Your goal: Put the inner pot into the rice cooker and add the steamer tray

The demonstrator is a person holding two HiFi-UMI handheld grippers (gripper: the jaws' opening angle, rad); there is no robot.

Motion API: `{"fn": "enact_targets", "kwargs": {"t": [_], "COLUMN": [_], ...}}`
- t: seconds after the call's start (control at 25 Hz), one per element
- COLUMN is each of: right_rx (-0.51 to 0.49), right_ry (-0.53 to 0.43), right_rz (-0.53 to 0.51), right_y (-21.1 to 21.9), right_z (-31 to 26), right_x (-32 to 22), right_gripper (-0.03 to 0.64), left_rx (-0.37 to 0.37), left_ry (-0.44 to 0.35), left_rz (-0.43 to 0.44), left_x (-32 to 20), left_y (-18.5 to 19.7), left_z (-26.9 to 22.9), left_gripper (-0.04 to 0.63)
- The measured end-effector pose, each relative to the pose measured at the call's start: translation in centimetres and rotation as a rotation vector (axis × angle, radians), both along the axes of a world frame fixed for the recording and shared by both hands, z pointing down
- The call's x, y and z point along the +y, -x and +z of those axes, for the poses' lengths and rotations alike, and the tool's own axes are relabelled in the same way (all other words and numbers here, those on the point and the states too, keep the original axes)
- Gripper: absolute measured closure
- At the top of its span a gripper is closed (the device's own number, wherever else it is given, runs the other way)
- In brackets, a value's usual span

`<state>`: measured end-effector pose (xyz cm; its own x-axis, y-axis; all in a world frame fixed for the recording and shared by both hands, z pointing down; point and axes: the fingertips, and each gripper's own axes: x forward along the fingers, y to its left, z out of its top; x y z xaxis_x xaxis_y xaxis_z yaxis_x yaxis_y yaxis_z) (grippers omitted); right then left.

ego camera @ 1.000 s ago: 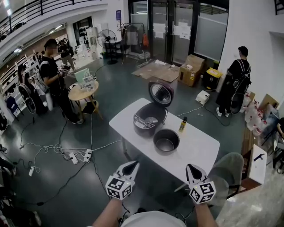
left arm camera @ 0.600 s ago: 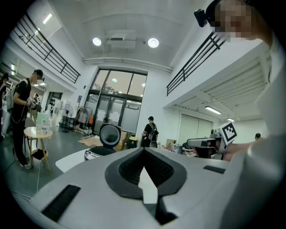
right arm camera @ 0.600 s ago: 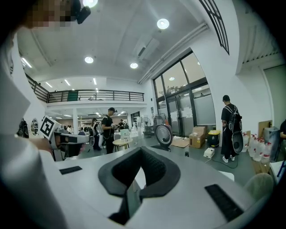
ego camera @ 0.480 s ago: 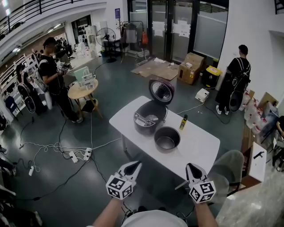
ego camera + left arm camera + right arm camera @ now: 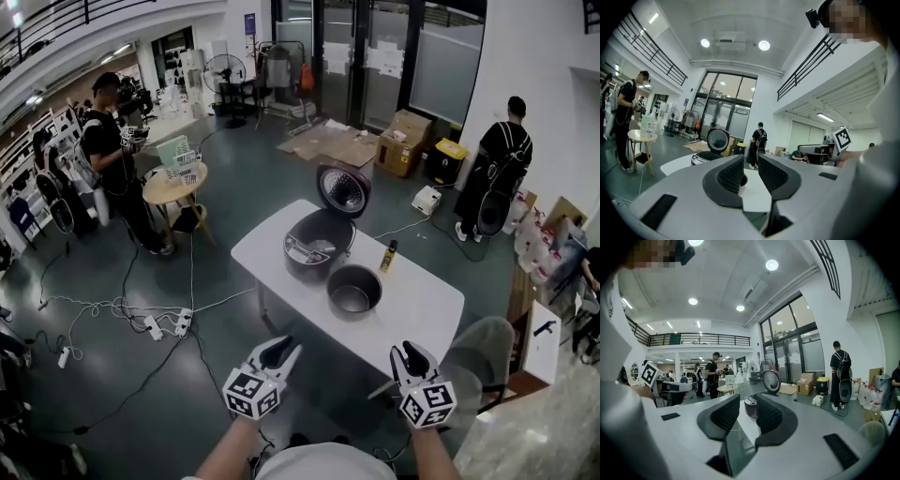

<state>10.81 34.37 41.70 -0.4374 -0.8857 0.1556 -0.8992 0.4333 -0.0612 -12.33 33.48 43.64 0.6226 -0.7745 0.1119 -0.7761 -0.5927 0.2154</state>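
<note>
A dark rice cooker (image 5: 317,246) stands on the white table (image 5: 422,314) with its lid (image 5: 341,192) raised. The metal inner pot (image 5: 353,290) sits on the table just right of the cooker, apart from it. I cannot make out a steamer tray. Both grippers hover in front of the table's near edge, well short of the pot. My left gripper (image 5: 281,350) (image 5: 751,171) is opening with nothing between its jaws. My right gripper (image 5: 405,353) (image 5: 747,413) is opening too and holds nothing. The cooker's lid (image 5: 717,139) (image 5: 771,380) shows beyond both sets of jaws.
A small yellow-labelled bottle (image 5: 385,257) stands on the table behind the pot. A grey chair (image 5: 487,361) is at the table's right front corner. Cables and power strips (image 5: 159,328) lie on the floor at left. People stand by a round wooden table (image 5: 173,192) and at far right (image 5: 497,178).
Both grippers' jaws were shut and have parted. The hands have stayed in about the same place in front of the table.
</note>
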Motion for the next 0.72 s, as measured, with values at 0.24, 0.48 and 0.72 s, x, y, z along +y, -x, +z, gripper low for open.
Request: {"fn": "enact_targets", "kwargs": {"t": [0.24, 0.48, 0.72], "right_rx": [0.004, 0.018, 0.033], "right_ry": [0.000, -0.002, 0.001], "right_rz": [0.007, 0.011, 0.020], "right_y": [0.3, 1.6, 2.5], "right_z": [0.7, 0.9, 1.2], "right_x": [0.0, 0.2, 0.7], "right_gripper": [0.439, 0.434, 0.430], "left_rx": [-0.004, 0.005, -0.009], "left_ry": [0.009, 0.016, 0.021], "left_rz": [-0.021, -0.025, 0.000], "left_x": [-0.1, 0.0, 0.5], "left_y": [0.8, 2.4, 3.3], "left_z": [0.9, 1.6, 2.4], "left_gripper": [0.409, 0.390, 0.387]}}
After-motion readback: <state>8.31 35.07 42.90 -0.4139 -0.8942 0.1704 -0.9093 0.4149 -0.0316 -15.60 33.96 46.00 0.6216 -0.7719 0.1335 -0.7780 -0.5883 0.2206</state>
